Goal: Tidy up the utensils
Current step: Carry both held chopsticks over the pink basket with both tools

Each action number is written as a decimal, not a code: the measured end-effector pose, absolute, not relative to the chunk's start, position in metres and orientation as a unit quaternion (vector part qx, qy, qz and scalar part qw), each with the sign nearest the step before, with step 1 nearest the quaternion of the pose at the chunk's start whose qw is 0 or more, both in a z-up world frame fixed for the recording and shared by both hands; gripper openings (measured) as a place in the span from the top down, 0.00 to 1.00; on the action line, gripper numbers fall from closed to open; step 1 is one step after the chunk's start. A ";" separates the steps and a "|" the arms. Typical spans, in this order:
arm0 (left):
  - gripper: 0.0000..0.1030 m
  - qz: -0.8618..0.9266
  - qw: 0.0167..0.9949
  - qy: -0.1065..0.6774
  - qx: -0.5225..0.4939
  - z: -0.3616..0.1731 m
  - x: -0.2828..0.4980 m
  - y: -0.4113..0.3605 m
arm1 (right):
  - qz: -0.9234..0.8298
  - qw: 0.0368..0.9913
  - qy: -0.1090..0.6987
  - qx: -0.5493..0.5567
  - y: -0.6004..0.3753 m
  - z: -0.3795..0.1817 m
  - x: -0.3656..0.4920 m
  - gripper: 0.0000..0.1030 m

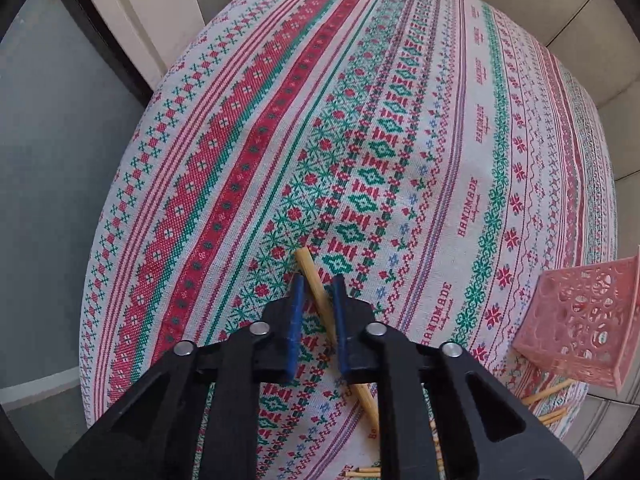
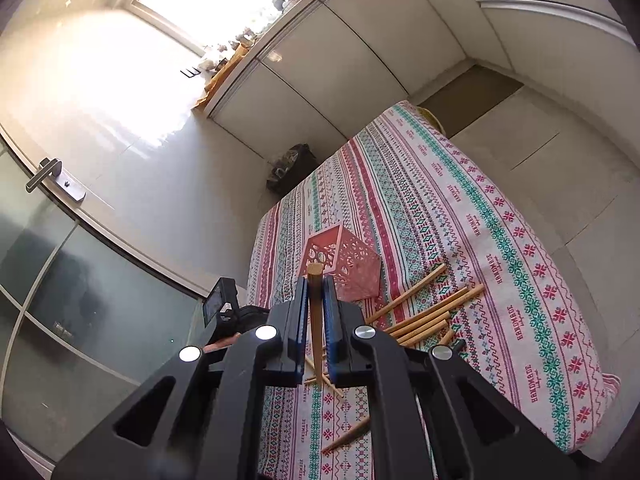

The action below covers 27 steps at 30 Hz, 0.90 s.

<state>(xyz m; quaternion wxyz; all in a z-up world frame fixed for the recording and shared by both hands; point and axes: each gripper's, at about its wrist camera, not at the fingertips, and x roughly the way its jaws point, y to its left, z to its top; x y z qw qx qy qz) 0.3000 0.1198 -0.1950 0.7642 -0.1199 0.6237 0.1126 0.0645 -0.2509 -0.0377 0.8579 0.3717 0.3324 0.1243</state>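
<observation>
My left gripper [image 1: 318, 280] points down at the patterned tablecloth [image 1: 360, 120], its blue pads shut on a bamboo chopstick [image 1: 316, 280] that crosses them at a slant and lies low over the cloth. My right gripper [image 2: 316, 280] is shut on another chopstick [image 2: 315, 304], whose blunt end sticks out past the fingertips. A pink perforated basket [image 2: 344, 264] stands just beyond that end; it also shows at the right edge of the left wrist view, as the basket [image 1: 580, 320]. Several loose chopsticks [image 2: 432, 312] lie on the cloth to the basket's right.
The table edge drops to a tiled floor [image 1: 580, 8] on the far and right sides. A glass door with a metal handle [image 2: 48, 176] is to the left. A dark bin [image 2: 292, 168] stands beyond the table, and a black device [image 2: 220, 300] sits by its left edge.
</observation>
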 end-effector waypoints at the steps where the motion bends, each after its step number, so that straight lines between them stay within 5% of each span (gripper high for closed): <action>1: 0.90 0.113 0.770 0.618 -0.115 -0.194 0.299 0.118 | 0.126 0.858 0.332 0.372 -0.250 -0.038 0.066 0.92; 8: 0.94 0.019 0.822 0.552 -0.136 -0.166 0.263 0.102 | 0.135 0.862 0.327 0.364 -0.243 -0.030 0.066 0.92; 27: 0.94 -0.127 0.974 0.177 -0.062 0.073 0.112 0.038 | 0.124 0.905 0.253 0.318 -0.234 0.052 0.064 0.92</action>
